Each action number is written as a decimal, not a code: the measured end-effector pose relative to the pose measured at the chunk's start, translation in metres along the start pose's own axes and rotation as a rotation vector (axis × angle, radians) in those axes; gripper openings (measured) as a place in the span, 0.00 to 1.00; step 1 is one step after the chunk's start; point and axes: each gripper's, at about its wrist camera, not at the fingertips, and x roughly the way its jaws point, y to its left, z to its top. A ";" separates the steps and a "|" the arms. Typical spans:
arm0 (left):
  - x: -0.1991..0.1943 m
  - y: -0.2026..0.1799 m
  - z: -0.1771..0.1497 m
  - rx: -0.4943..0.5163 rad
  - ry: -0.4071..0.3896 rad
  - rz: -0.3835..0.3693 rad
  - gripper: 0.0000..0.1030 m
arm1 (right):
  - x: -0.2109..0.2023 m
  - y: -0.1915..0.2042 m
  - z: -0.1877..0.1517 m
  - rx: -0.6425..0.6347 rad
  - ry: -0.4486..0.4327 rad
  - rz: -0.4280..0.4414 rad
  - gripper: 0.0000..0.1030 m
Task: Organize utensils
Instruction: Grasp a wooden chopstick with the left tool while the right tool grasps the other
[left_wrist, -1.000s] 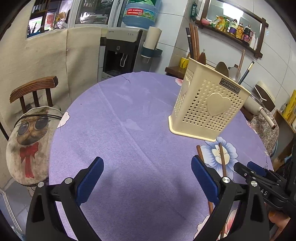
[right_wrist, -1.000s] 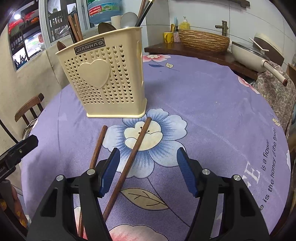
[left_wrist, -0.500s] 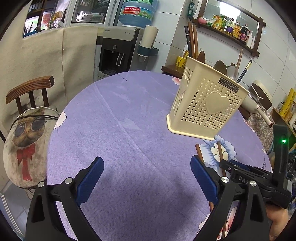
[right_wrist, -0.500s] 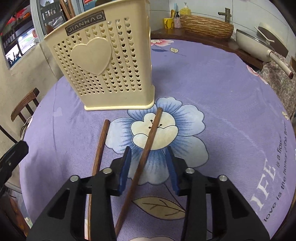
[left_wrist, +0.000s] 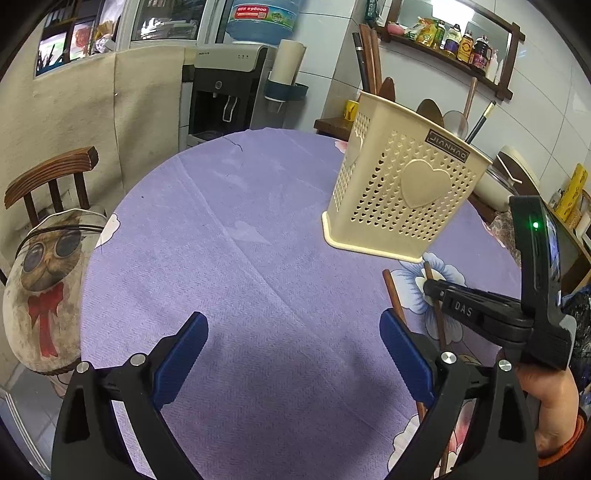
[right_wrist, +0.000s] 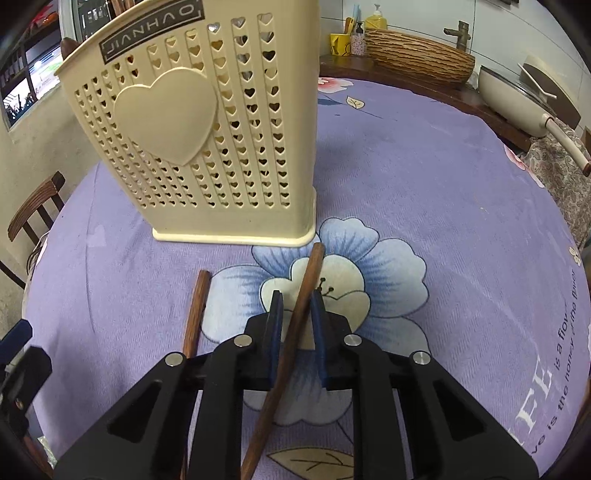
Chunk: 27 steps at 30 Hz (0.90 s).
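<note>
Two chopsticks on counter: right tool nearly clamped on right one, needing square squeeze; left tool wide apart, idle.

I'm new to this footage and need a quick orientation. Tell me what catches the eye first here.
The cream holder with its heart cutouts looms largest, standing upright on the purple tablecloth. Just in front of it, the right tool straddles one brown chopstick lying on a blue printed flower, while a second chopstick lies to its left. The left tool hangs wide open over bare cloth.
</note>
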 end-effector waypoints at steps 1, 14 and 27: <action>0.000 -0.002 -0.001 0.005 0.001 0.001 0.89 | 0.000 0.001 0.000 -0.014 -0.003 -0.002 0.11; 0.009 -0.028 -0.006 0.065 0.056 -0.040 0.89 | -0.010 -0.019 -0.014 -0.086 0.016 0.058 0.10; 0.039 -0.066 -0.002 0.127 0.153 -0.099 0.76 | -0.013 -0.042 -0.020 -0.063 -0.001 0.065 0.10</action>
